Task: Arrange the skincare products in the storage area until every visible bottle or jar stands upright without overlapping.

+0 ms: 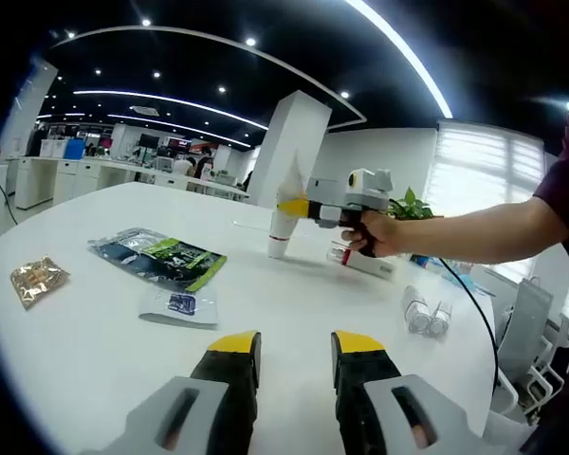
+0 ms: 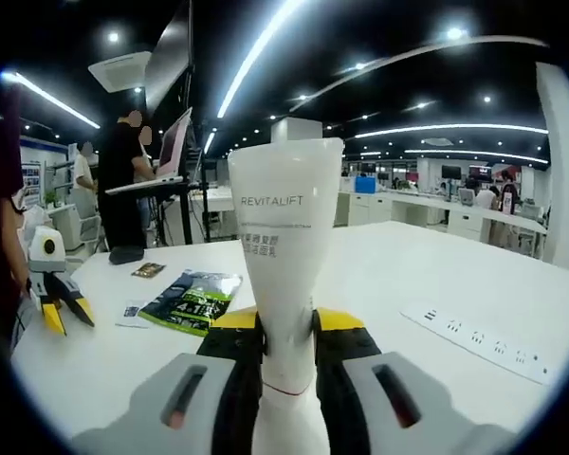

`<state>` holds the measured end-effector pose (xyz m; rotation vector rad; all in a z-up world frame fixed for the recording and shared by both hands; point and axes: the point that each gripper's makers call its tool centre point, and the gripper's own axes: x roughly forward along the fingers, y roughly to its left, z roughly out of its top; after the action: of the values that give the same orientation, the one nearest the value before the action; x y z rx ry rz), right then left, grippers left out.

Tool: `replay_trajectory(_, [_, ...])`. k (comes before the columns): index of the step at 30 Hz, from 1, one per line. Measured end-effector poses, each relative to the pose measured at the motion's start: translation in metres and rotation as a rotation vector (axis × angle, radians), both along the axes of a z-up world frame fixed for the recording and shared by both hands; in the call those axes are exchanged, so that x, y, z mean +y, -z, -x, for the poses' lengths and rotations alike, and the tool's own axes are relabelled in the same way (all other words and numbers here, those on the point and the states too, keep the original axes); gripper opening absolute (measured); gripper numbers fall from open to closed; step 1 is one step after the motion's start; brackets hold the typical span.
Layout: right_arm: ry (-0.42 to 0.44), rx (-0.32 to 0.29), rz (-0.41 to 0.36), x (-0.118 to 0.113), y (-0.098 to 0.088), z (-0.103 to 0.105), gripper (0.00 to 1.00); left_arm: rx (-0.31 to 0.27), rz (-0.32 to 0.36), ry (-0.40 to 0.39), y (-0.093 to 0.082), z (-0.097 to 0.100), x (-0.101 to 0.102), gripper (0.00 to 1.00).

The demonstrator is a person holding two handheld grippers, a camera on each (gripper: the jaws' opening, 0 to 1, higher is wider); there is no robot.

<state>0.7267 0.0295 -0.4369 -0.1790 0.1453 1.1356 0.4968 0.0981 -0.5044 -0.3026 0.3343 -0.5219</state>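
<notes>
Standing the white REVITALIFT tube [image 2: 284, 284] on its cap end: the right hand-held gripper [image 2: 284, 332] has its jaws closed on the tube's narrow neck, wide crimped end up. In the left gripper view the same tube [image 1: 286, 223] sits cap-down on the white surface [image 1: 95, 351], apparently touching it, with the right hand-held gripper [image 1: 299, 206] clamped on it and a hand [image 1: 375, 232] on the grip. Judgement: this item is nearly placed, release pending.

Left to do: two small clear bottles [image 1: 425, 313] lie on their sides, just beside each other, and a flat boxed item [image 1: 365, 261] lies behind the hand; its type I cannot tell. So task is early-to-mid.

Left hand-held gripper [image 1: 294, 346] hovers low over the surface, jaws parted, holding nothing.

Non-bottle clutter: dark green sachet [image 1: 158, 256], small clear sachet [image 1: 180, 305], gold foil packet [image 1: 36, 280], power strip [image 2: 479, 341].
</notes>
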Motion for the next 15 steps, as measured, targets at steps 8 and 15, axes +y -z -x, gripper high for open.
replay_trajectory(8, [0.094, 0.106, 0.064, -0.021, 0.023, 0.004, 0.39, -0.002, -0.003, 0.001, 0.000, 0.000, 0.000, 0.30])
replay_trajectory(15, [0.113, 0.134, 0.053, -0.029, 0.018, 0.016, 0.30, -0.008, -0.004, 0.005, -0.001, 0.001, 0.000, 0.30])
